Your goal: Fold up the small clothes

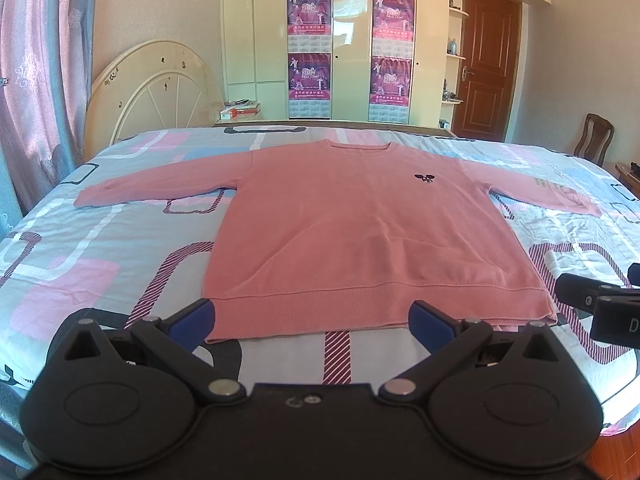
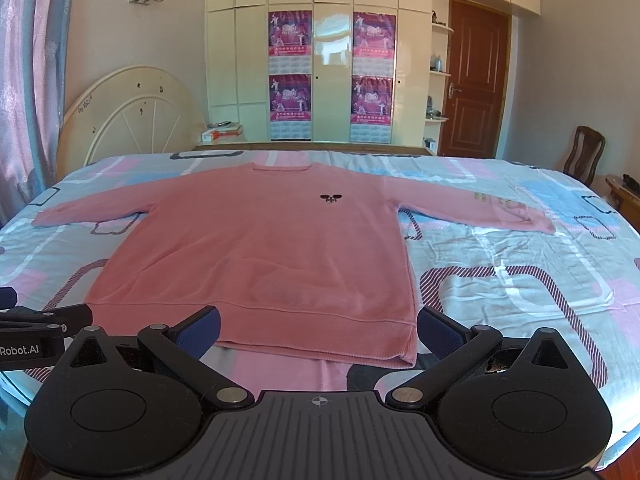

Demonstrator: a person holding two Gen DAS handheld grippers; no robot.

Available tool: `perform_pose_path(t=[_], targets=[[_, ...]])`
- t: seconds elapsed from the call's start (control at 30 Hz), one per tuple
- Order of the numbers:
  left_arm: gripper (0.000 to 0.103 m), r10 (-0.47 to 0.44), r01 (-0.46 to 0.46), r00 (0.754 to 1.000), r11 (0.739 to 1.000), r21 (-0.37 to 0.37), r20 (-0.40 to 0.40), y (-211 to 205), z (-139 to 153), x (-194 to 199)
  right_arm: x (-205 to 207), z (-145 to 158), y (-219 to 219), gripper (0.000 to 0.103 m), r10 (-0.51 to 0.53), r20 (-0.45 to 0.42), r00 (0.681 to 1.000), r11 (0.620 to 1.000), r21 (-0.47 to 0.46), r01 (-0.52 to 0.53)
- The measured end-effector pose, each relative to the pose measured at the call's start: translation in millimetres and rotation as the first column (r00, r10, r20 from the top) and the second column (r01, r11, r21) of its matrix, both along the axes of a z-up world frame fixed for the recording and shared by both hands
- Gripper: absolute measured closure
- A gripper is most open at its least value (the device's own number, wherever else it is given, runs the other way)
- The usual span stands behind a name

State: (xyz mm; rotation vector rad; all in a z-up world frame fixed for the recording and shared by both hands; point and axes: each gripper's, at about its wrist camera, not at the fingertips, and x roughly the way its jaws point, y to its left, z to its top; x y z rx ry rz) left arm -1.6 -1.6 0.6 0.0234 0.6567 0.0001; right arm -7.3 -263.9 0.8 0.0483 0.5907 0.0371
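Observation:
A pink long-sleeved sweater (image 1: 340, 232) lies flat on the bed, front up, both sleeves spread out, neck at the far side and ribbed hem nearest me. It also shows in the right wrist view (image 2: 260, 256). My left gripper (image 1: 312, 320) is open and empty, hovering just in front of the hem near its left half. My right gripper (image 2: 318, 326) is open and empty, hovering at the hem near its right corner. The right gripper's body shows at the right edge of the left wrist view (image 1: 600, 304).
The bed (image 1: 80, 264) has a pink, blue and white patterned sheet. Behind it stand a cream wardrobe (image 1: 352, 40) with purple posters, a round headboard (image 1: 152, 88) and a brown door (image 1: 484, 64). A wooden chair (image 2: 584, 156) stands at the right.

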Motion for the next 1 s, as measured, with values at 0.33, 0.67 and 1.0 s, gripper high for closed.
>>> perform_pose_path(t=[0.33, 0.67, 1.0], targets=[[0.0, -0.002, 0.002, 1.0, 1.0, 0.0, -0.001, 0, 0, 0, 1, 1, -2, 0.0, -0.008, 0.003, 1.0, 1.0, -0.001, 0.008], [0.0, -0.015, 0.015, 1.0, 1.0, 0.0, -0.009, -2, 0, 12, 16, 1, -10, 0.0, -0.031, 0.005, 1.0, 0.999, -0.017, 0.031], [0.0, -0.05, 0.05, 0.998, 0.999, -0.001, -0.027, -16, -6, 56, 54, 1, -44, 0.0, -0.124, -0.003, 0.992, 0.992, -0.026, 0.124]])
